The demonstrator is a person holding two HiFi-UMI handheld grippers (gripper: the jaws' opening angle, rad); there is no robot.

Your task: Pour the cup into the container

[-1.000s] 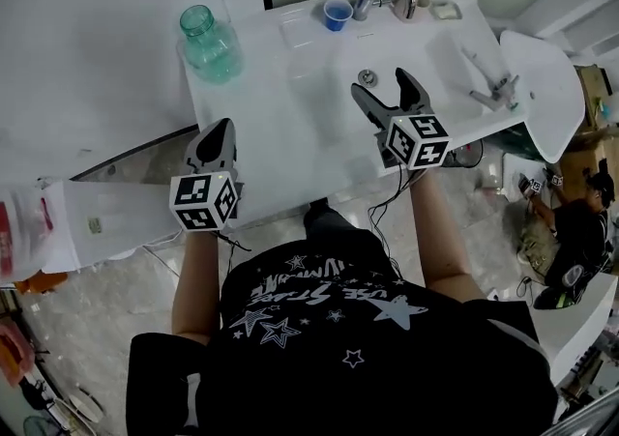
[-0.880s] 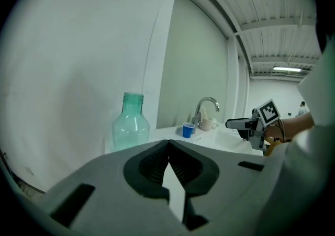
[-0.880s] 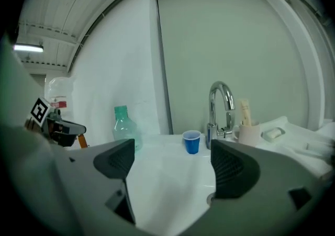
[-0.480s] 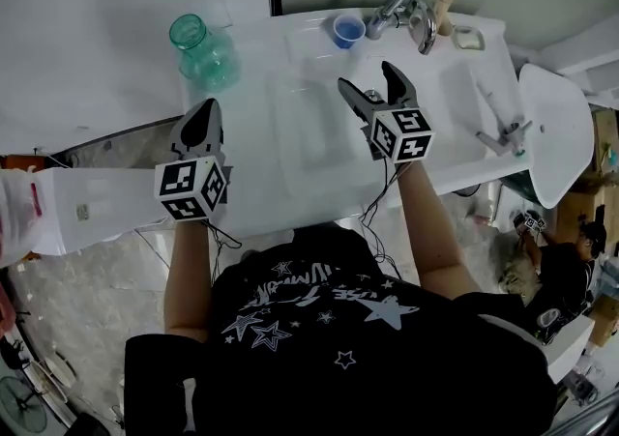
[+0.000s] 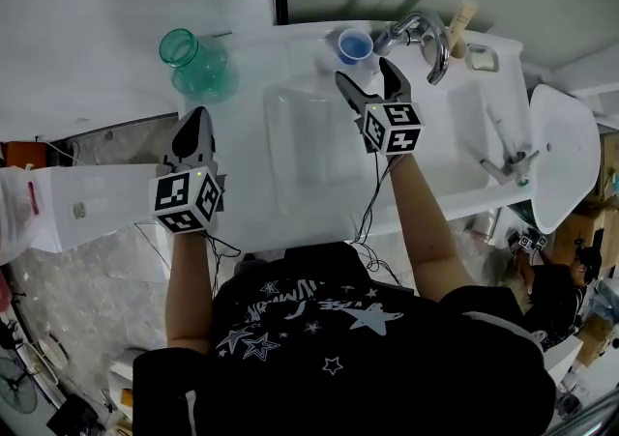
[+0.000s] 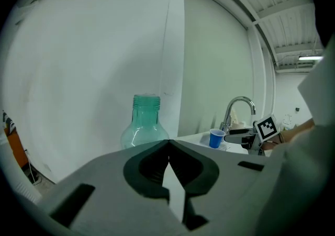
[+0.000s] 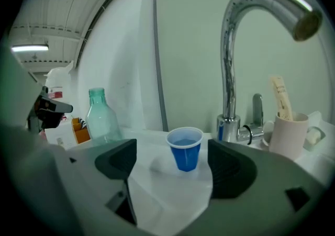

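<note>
A small blue cup point(image 5: 355, 43) point(image 7: 185, 148) with liquid in it stands upright on the white counter near the faucet. My right gripper point(image 5: 368, 81) point(image 7: 170, 164) is open, its jaws spread wide just short of the cup, which sits framed between them. A green glass bottle point(image 5: 196, 65) point(image 6: 144, 124) point(image 7: 102, 115) stands at the counter's left end. My left gripper point(image 5: 193, 134) point(image 6: 168, 148) is shut with nothing in it, held low off the counter's left front, short of the bottle.
A chrome faucet point(image 5: 422, 31) point(image 7: 246, 46) arches over the sink basin point(image 5: 464, 125) to the right of the cup. A white mug with a tube in it point(image 7: 289, 130) stands by the tap. A wall rises behind the counter point(image 5: 290, 154).
My right gripper has moved forward toward the blue cup. The left gripper has shifted slightly forward, still shut.
</note>
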